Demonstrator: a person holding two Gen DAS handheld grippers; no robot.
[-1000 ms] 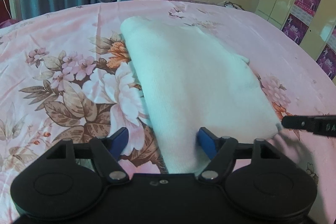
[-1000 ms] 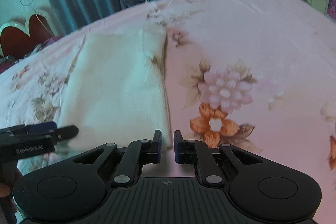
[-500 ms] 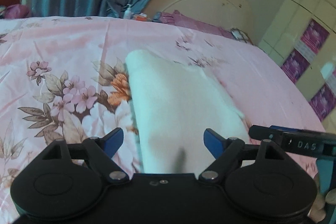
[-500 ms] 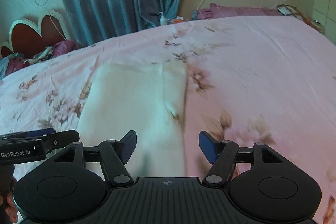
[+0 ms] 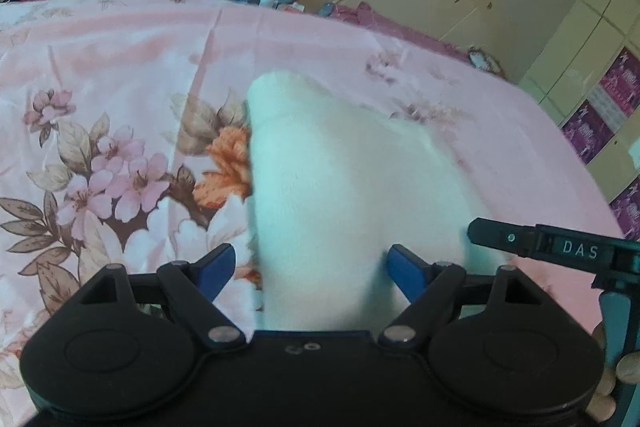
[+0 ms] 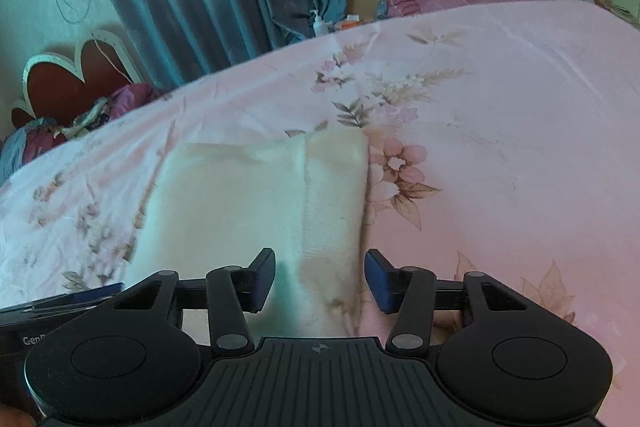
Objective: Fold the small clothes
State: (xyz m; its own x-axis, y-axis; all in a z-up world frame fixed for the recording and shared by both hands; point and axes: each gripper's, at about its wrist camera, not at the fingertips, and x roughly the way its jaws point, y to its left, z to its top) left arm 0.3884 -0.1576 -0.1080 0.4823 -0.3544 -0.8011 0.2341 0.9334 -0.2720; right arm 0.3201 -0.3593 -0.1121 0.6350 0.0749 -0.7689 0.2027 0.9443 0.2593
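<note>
Left gripper [image 5: 308, 269]: blue pads spread wide, hanging over the near end of the white garment [image 5: 352, 183], pinching nothing. Right gripper [image 6: 320, 281]: jaws closing at this moment, pads not yet touching cloth, with the garment's near right strip showing in the gap between them. Also seen from the left wrist camera as a black finger poking in from the right, just beside the garment's near right corner.

Garment lying flat on the pink floral bedsheet [image 5: 120, 67], already folded into a long pad running from near to far, with one lengthwise seam or fold edge towards its right side in the right wrist view. Far end rounded and tidy; near end hidden under both tools.

Probably next: a crosswise fold, near end carried over to the far end. To do it well:

- Take the two near corners, one per gripper, and bite through every layer, not just the top one.
- Close fully before lifting; soft fleecy cloth likely to slip from a shallow pinch.
- Lift both corners level and together, so the pad does not skew.
- Carry far, line up edges with the far end, then lower before letting go.
- Avoid catching the bedsheet along with the cloth.
</note>
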